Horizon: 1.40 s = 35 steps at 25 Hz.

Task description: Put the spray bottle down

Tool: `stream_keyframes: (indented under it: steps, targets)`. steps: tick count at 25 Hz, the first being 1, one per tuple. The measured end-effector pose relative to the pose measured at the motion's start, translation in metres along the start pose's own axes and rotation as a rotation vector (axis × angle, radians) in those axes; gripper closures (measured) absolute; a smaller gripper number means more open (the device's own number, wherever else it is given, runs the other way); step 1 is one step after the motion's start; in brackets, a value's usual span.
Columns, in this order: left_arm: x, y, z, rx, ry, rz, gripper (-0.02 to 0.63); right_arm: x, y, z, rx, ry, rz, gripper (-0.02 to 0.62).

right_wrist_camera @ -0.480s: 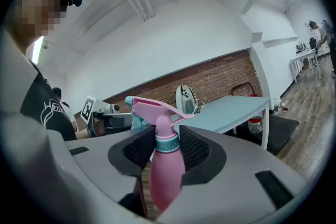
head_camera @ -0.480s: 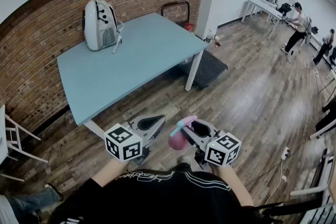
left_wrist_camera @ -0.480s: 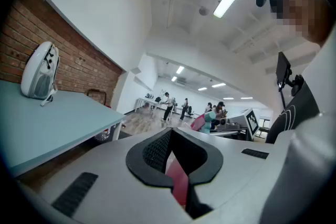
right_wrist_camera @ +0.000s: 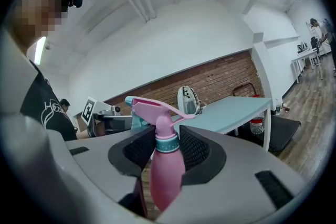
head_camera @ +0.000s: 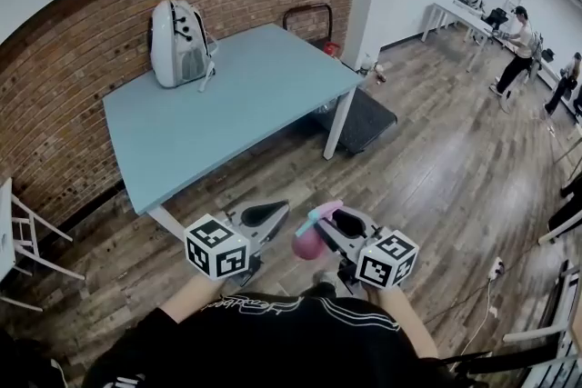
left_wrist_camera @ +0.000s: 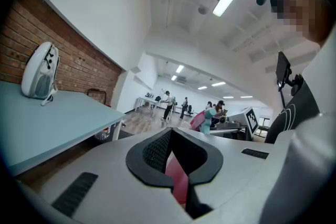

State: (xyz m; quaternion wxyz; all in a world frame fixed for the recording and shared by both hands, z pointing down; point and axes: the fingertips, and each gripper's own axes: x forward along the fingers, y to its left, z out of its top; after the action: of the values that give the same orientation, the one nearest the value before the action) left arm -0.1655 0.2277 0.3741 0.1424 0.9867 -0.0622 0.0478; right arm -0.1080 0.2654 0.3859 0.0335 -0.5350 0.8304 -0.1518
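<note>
A pink spray bottle (head_camera: 309, 241) with a teal collar and pink trigger head stands upright between the jaws of my right gripper (head_camera: 338, 223), which is shut on its neck and upper body (right_wrist_camera: 165, 165). It hangs over the wooden floor, close to my body and short of the light blue table (head_camera: 227, 104). My left gripper (head_camera: 264, 213) is level beside it on the left. Its jaws (left_wrist_camera: 170, 134) meet at the tips with nothing held between them.
A white rounded appliance (head_camera: 177, 43) stands at the table's far corner by the brick wall. A black mat (head_camera: 364, 118) lies under the table's right end. A white chair (head_camera: 18, 241) is at the left. People (head_camera: 518, 36) stand far off at the right.
Both grippers and the bottle keep their places. A person's leg at the bottom left has left the view.
</note>
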Motion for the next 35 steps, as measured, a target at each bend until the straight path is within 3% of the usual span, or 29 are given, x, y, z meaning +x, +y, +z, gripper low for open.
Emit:
stream_keyframes:
  steps: [23, 35]
  targets:
    - [-0.001, 0.028, 0.019, -0.005, -0.051, 0.015, 0.600, 0.020, -0.015, 0.020, 0.001, 0.001, -0.009, 0.454]
    - [0.050, 0.115, 0.025, -0.019, -0.025, 0.133, 0.600, 0.094, -0.100, 0.030, 0.027, 0.029, 0.097, 0.454]
